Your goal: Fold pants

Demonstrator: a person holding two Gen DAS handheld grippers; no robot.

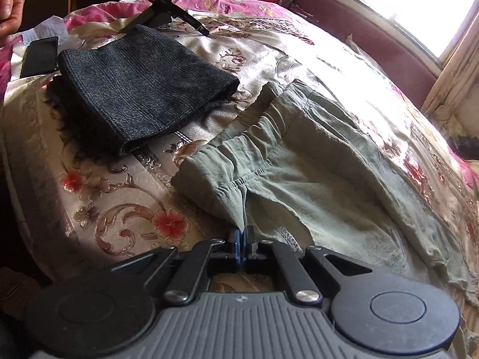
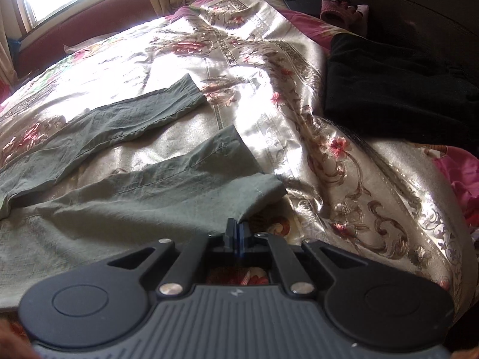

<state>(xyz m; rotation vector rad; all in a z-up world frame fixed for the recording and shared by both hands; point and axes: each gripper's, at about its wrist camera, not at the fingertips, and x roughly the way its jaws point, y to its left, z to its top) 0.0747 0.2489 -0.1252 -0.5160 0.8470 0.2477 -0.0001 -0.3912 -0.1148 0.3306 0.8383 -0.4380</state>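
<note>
Olive-green pants (image 1: 314,176) lie spread on a floral satin bedspread (image 1: 113,215). In the left wrist view the elastic waistband (image 1: 239,152) is near me, and my left gripper (image 1: 243,233) is shut on the near waist corner. In the right wrist view the two legs (image 2: 143,179) stretch apart toward the right, the far leg's cuff (image 2: 191,95) flat on the bed. My right gripper (image 2: 237,224) is shut on the near leg's cuff (image 2: 257,194), lifted slightly.
A folded dark grey garment (image 1: 143,89) lies left of the waistband, with a black device (image 1: 170,6) and a phone (image 1: 40,56) behind it. A black folded cloth (image 2: 395,89) lies at the right of the bed (image 2: 344,155). A window (image 1: 419,3) and red headboard (image 1: 383,45) stand beyond.
</note>
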